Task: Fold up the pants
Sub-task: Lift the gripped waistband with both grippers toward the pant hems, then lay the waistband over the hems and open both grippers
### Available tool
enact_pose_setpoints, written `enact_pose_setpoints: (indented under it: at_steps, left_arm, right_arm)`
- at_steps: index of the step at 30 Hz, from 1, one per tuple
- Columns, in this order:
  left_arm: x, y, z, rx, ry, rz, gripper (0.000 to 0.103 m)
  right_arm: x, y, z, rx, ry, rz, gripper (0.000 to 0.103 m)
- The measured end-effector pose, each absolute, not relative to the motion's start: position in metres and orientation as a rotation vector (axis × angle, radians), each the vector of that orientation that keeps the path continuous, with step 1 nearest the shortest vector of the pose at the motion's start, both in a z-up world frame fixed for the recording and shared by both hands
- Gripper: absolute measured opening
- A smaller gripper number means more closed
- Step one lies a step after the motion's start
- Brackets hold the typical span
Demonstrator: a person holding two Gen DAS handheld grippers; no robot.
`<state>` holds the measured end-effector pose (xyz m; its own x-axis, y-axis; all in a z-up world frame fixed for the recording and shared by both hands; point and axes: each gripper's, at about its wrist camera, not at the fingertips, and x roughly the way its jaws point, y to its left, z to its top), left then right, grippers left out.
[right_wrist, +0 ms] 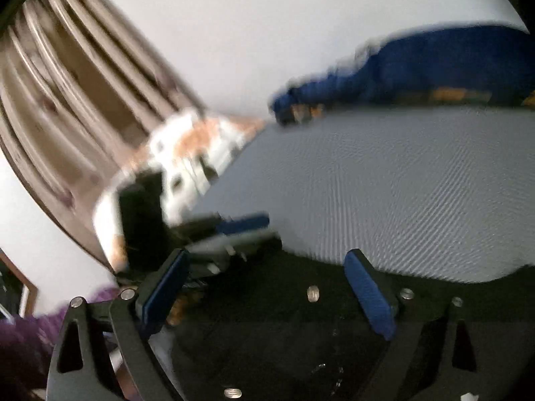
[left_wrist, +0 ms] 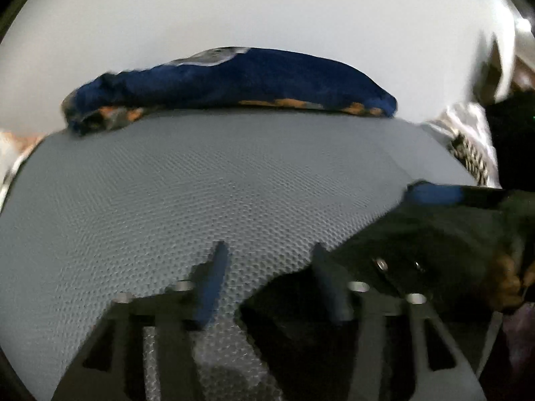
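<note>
Dark pants [right_wrist: 274,317] with metal rivets lie on a grey mesh mat [right_wrist: 384,173], near its front edge. My right gripper [right_wrist: 267,254] is open, its blue-padded fingers standing wide apart above the pants. In the left wrist view the same pants [left_wrist: 418,234] reach in from the right. My left gripper [left_wrist: 270,245] is open; the pants' edge lies in part of the gap, and neither pad presses on it. A blue pad [left_wrist: 431,192] of the right gripper shows beyond the pants. The left gripper's pad [right_wrist: 244,224] shows at the pants' left edge.
A folded blue garment [left_wrist: 240,77] with orange patches lies along the mat's far edge, against a white wall. White patterned cloth [right_wrist: 187,147] and brown wooden slats [right_wrist: 67,83] are off the mat's left side. A purple sleeve [right_wrist: 20,334] shows at the lower left.
</note>
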<state>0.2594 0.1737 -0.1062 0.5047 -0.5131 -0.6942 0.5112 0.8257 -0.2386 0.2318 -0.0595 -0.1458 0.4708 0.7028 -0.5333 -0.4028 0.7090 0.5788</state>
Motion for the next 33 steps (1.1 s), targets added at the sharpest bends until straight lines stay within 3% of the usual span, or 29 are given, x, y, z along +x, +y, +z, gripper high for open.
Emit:
enact_pose_setpoints:
  at_steps: [5, 11, 12, 15, 18, 20, 26, 33]
  left_arm:
    - [0.273, 0.214, -0.096, -0.172, 0.863, -0.522, 0.057]
    - [0.236, 0.219, -0.036, -0.139, 0.741, -0.466, 0.057]
    - [0.226, 0.212, -0.026, -0.12, 0.73, -0.481, 0.06]
    - [0.191, 0.177, -0.001, -0.055, 0.733, -0.501, 0.092]
    - [0.147, 0.136, 0.016, -0.03, 0.68, -0.563, 0.093]
    - [0.127, 0.117, 0.021, -0.022, 0.657, -0.566, 0.1]
    - [0.106, 0.055, -0.012, -0.093, 0.734, -0.576, 0.103]
    - [0.114, 0.024, -0.05, -0.099, 0.764, -0.495, 0.102]
  right_arm:
    - [0.192, -0.103, -0.101, 0.425, 0.77, 0.678, 0.094]
    - [0.116, -0.182, -0.081, 0.508, 0.76, 0.554, 0.094]
    - [0.096, -0.204, -0.078, 0.522, 0.756, 0.505, 0.094]
    - [0.042, -0.263, -0.074, 0.577, 0.729, 0.357, 0.094]
    - [-0.017, -0.328, -0.065, 0.614, 0.663, 0.168, 0.094]
    - [-0.05, -0.362, -0.061, 0.621, 0.626, 0.033, 0.093]
    - [-0.115, -0.451, -0.103, 0.763, 0.676, -0.221, 0.093]
    - [-0.152, -0.521, -0.17, 1.164, 0.524, -0.225, 0.088]
